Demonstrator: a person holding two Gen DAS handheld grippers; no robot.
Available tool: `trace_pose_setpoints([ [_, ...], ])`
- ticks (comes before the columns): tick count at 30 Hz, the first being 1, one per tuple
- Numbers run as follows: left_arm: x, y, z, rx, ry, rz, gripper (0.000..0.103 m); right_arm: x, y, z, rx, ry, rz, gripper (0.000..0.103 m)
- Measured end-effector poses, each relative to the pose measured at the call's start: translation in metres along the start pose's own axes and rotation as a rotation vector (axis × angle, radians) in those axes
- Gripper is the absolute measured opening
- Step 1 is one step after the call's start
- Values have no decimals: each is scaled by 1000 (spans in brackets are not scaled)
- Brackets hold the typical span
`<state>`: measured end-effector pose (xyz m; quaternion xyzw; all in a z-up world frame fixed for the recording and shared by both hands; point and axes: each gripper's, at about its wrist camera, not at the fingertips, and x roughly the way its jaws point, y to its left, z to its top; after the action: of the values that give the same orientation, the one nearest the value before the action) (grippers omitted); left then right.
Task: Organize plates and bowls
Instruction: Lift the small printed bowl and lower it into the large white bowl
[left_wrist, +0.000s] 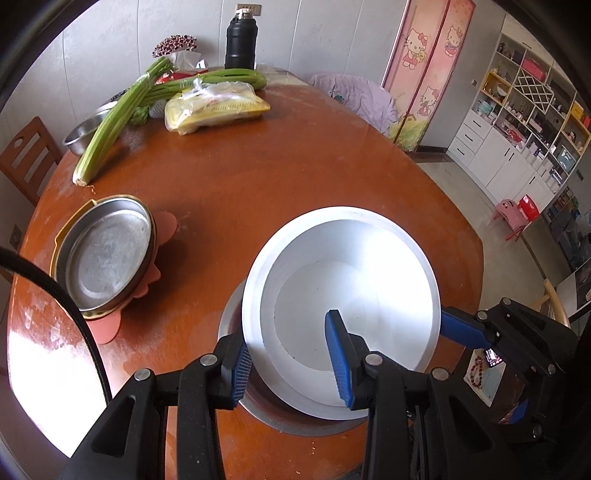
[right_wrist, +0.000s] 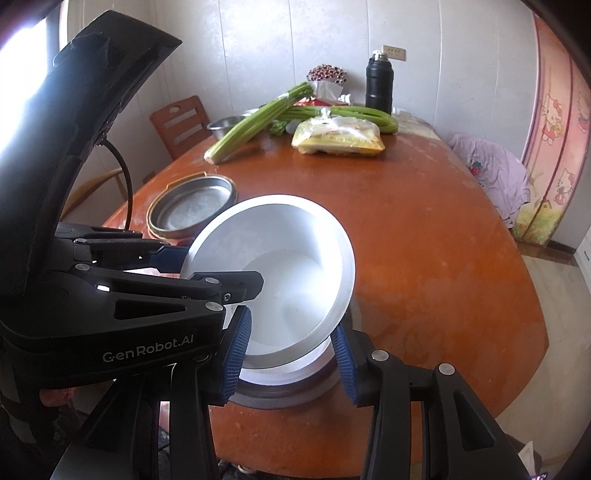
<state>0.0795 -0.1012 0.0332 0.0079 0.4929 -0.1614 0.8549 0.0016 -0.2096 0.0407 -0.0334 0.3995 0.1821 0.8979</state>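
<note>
A large white metal bowl (left_wrist: 343, 295) with a wide flat rim hangs tilted just above the near part of the round brown table (left_wrist: 258, 184). My left gripper (left_wrist: 288, 362) is shut on its near-left side, one blue pad outside the rim and one inside the wall. My right gripper (right_wrist: 290, 358) is shut on the near-right rim (right_wrist: 295, 354); its blue finger (left_wrist: 461, 328) also shows in the left wrist view. Under the bowl lies a grey round metal disc (left_wrist: 295, 422). A steel pan (left_wrist: 103, 258) with a gold rim rests on a pink mat (left_wrist: 110, 328) to the left.
At the table's far end lie celery stalks (left_wrist: 110, 122), a bag of yellow food (left_wrist: 218, 107), a small steel bowl (left_wrist: 79, 136), a tissue box and a black flask (left_wrist: 241, 40). A wooden chair (left_wrist: 26, 158) stands at the left. A black cable (left_wrist: 74, 314) hangs near the pan.
</note>
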Motion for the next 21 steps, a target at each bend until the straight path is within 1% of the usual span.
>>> trace_pose_setpoints([
  [8,9,2,-8,-2,19,1,38,10,-1,-5,-3,26,-7,47],
  [16,19,3,-10,5,33,34,38,19,1,-9,-16,49,-5,47],
  [21,20,3,-11,1,40,27,38,18,-3,-9,0,50,1,47],
])
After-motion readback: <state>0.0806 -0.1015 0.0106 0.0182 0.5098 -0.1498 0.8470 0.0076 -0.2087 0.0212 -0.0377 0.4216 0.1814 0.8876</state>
